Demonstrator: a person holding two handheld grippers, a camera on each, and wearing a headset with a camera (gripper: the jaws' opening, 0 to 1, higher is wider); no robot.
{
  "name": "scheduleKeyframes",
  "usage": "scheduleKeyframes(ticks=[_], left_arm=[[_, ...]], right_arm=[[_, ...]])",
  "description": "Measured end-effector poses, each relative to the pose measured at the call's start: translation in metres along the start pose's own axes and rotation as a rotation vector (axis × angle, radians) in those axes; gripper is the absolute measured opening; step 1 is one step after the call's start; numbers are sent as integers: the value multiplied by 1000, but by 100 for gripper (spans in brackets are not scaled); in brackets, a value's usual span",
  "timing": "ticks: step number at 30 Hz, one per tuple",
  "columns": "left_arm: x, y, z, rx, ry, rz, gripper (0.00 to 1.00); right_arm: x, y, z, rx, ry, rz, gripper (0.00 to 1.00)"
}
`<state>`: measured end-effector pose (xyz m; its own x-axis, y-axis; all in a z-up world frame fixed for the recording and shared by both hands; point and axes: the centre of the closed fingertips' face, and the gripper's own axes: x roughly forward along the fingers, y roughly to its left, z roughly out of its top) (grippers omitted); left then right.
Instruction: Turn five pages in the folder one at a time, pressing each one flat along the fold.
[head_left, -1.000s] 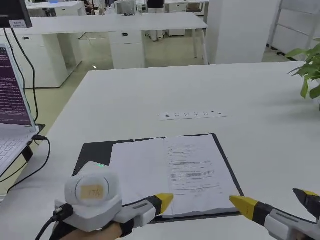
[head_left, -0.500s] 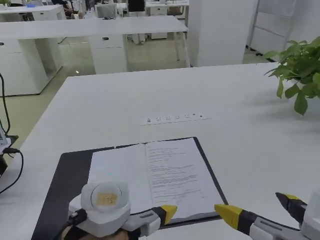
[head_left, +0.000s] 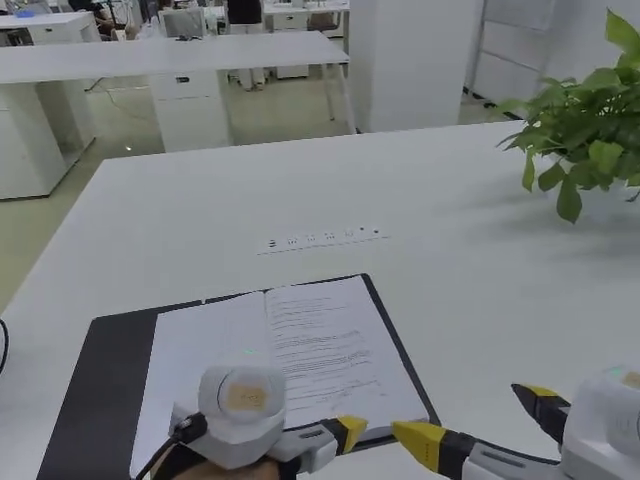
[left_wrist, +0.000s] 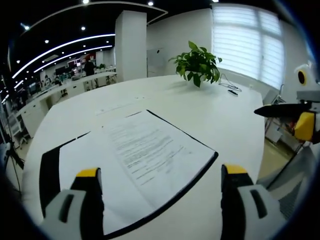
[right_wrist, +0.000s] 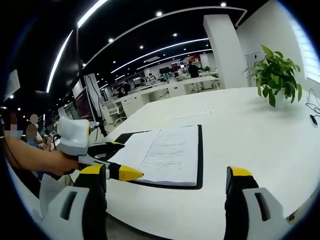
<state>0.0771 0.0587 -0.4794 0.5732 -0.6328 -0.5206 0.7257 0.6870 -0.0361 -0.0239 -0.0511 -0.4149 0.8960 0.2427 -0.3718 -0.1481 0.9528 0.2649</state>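
One folder (head_left: 100, 380): open on desk (head_left: 450, 200), seemingly flat.
Left gripper (left_wrist: 160, 172): jaws wide, empty, at folder's near edge.
Right gripper (right_wrist: 166, 171): likewise, beside it.

Page (head_left: 325, 345) print too small to read

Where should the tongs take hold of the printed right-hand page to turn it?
Probably grip the printed page at its free right edge near the front corner, coming from the right with the right tongs. It lies flat in the folder, bound at the fold on its left.
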Motion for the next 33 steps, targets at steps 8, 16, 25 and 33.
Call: scheduleKeyframes(ticks=[8,16,25,33], left_arm=[[23,-11,-10,-15,35,-20,95],[52,-25,-8,-28,23,-36,91],[74,-33,-9,-20,12,-41,82],[91,-30,-18,-5,26,-15,72]], right_arm=[[-3,0,-4,6,2,4,98],[-5,5,-7,16,-21,32,99],[-8,1,-8,29,-34,37,99],[-11,-8,-8,58,-40,27,99]])
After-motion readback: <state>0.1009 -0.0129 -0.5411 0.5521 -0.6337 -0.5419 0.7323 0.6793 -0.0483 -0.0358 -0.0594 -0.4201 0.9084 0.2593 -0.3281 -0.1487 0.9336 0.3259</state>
